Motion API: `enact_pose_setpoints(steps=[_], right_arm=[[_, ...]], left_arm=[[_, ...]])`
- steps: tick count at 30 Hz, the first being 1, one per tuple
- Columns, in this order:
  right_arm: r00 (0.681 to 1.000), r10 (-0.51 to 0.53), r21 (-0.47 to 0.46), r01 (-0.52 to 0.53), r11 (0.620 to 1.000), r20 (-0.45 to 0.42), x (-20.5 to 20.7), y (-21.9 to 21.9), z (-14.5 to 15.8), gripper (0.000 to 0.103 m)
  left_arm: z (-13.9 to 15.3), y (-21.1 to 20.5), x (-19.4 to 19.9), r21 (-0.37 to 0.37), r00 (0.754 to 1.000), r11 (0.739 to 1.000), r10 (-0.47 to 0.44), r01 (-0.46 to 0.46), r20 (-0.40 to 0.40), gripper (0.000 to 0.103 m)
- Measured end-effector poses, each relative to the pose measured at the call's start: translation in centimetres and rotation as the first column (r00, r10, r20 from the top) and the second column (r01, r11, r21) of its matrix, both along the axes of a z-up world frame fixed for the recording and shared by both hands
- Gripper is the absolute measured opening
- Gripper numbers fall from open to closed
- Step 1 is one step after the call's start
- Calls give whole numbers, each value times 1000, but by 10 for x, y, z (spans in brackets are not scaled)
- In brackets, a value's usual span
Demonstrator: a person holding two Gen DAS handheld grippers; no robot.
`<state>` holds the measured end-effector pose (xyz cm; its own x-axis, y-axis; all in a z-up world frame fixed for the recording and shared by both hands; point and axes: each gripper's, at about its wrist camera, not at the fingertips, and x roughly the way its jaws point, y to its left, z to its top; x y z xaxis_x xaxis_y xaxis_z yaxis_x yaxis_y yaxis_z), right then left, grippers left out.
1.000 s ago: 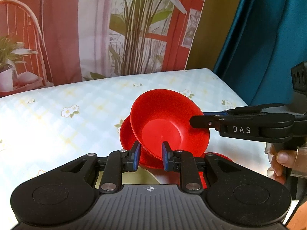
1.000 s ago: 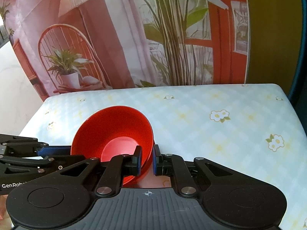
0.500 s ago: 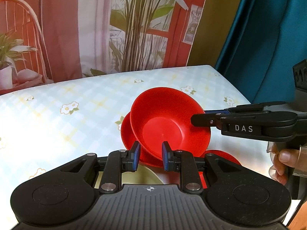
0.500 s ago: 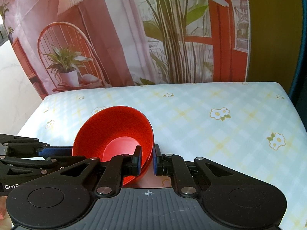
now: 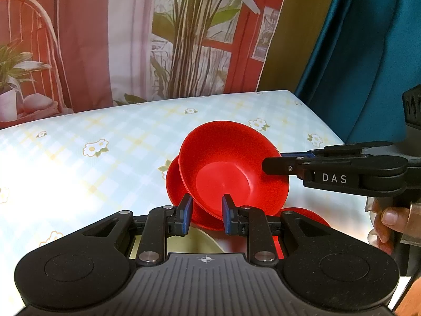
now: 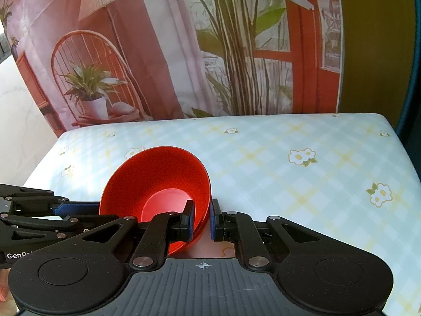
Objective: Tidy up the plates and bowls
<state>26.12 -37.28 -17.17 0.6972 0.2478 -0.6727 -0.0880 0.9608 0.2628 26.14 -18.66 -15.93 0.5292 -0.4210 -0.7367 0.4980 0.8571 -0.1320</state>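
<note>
Two nested red bowls are held tilted above the table. The upper red bowl (image 5: 231, 166) shows its inside; the lower red bowl (image 5: 173, 181) peeks out behind it on the left. My left gripper (image 5: 205, 217) is shut on the near rims of the bowls. My right gripper (image 6: 202, 220) is shut on the bowls' rim (image 6: 158, 184) from the right; it also shows in the left wrist view (image 5: 276, 162). A further red dish (image 5: 310, 218) and a pale yellow-green plate (image 5: 200, 242) lie partly hidden under my left gripper.
The table (image 6: 289, 173) has a light checked cloth with small flowers. A printed backdrop (image 6: 184, 52) hangs behind its far edge. A teal curtain (image 5: 355, 52) hangs at the right. A hand (image 5: 389, 218) holds the right gripper.
The red bowls have risen slightly and tilted a little further between the two grippers. Both grips are unchanged.
</note>
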Motion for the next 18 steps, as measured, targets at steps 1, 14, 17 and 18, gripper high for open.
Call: enact_pose_setpoints(steps=[1,14,17,18], right_arm=[[1000,0,0,0,1000,-1,0,0,0,11],[1000,-5,0,5,1000,-4,5,6,-8,13],[1000,-6,-2,6,1000,-3,4,6,-9,19],[1000,-8,-1,8,1000,-2,3,6,-8,20]], left_arm=[[0,0,0,-1,1000,1000,1,-1,0,24],[-2,1,5,17,1000,1000,16,-16,-8,27],[-1,2,5,17,1000,1000,19,-19,-9,36],[0,2,5,17,1000,1000,24,-24,-6,38]])
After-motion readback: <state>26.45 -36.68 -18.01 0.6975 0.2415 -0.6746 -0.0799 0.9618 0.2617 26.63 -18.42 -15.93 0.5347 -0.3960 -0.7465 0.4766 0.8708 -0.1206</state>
